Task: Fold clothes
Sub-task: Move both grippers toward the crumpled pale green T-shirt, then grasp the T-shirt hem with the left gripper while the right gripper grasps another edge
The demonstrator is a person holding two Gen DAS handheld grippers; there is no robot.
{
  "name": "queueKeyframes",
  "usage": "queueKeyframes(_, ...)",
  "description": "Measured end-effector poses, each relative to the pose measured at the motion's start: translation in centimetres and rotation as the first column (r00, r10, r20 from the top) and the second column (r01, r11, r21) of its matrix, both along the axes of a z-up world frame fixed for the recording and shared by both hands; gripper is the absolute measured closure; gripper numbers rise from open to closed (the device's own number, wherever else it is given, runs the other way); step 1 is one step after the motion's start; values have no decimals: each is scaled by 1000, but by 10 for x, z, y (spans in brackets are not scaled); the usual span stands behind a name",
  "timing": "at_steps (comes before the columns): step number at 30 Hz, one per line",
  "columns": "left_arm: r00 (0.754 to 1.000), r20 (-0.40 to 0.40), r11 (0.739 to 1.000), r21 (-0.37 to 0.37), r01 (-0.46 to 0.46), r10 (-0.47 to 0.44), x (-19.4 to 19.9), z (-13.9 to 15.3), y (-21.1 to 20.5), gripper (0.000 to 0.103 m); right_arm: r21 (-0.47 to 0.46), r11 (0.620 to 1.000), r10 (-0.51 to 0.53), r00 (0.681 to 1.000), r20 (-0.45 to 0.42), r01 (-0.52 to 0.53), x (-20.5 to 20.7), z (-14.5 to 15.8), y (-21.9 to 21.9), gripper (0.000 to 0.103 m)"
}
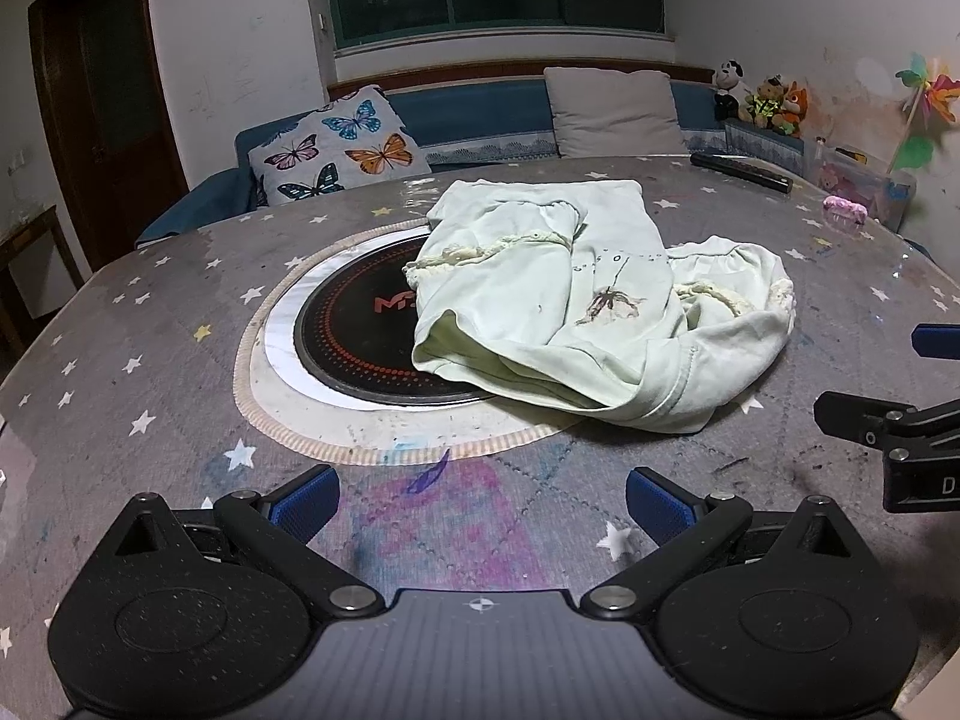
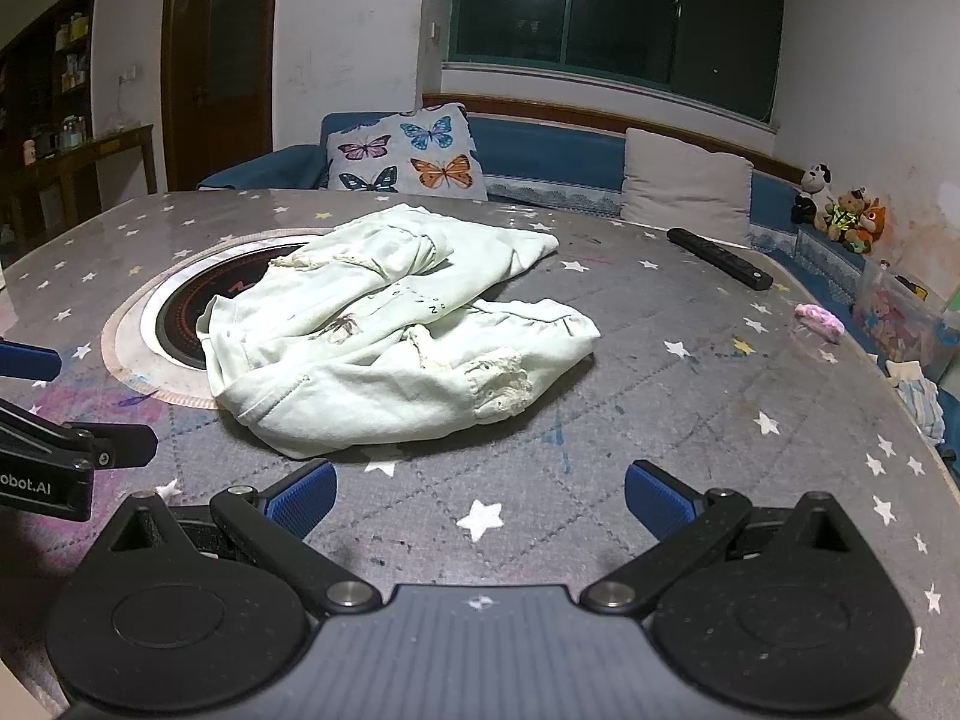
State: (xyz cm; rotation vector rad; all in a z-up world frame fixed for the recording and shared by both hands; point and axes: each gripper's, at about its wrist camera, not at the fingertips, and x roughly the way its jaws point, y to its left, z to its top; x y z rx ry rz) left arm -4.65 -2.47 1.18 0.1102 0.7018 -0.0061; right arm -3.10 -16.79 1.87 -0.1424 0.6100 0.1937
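Both tongs, left and right, gape empty before the rumpled pale-green cotton garment; folding seems unstarted, so next comes gripping its edge.

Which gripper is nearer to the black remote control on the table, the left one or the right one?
The right gripper, probably. The remote control lies far back on its right, beyond the pale green garment. The left gripper is further left, so further from the remote.

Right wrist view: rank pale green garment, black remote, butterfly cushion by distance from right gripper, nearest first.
From the right gripper:
1. Crumpled pale green garment, just ahead, slightly left.
2. Black remote, farther back on the right.
3. Butterfly-print cushion, beyond the table's far edge, on the blue sofa.
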Motion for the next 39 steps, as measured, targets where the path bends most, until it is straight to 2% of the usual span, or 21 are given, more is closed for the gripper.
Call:
queueKeyframes(24,1000,-19,1000,19,13,-12,22,-2,1,0,-9,1000,21,999,-28,-22,22,-4,7,0)
queueKeyframes(34,1000,-5,1000,25,9,-8,37,1,5,0,1,1000,17,999,-42,-17,34,-7,4,0)
queueKeyframes(39,1000,16,1000,14,-10,10,50,9,15,0,34,999,21,999,-44,-20,43,-3,0,0)
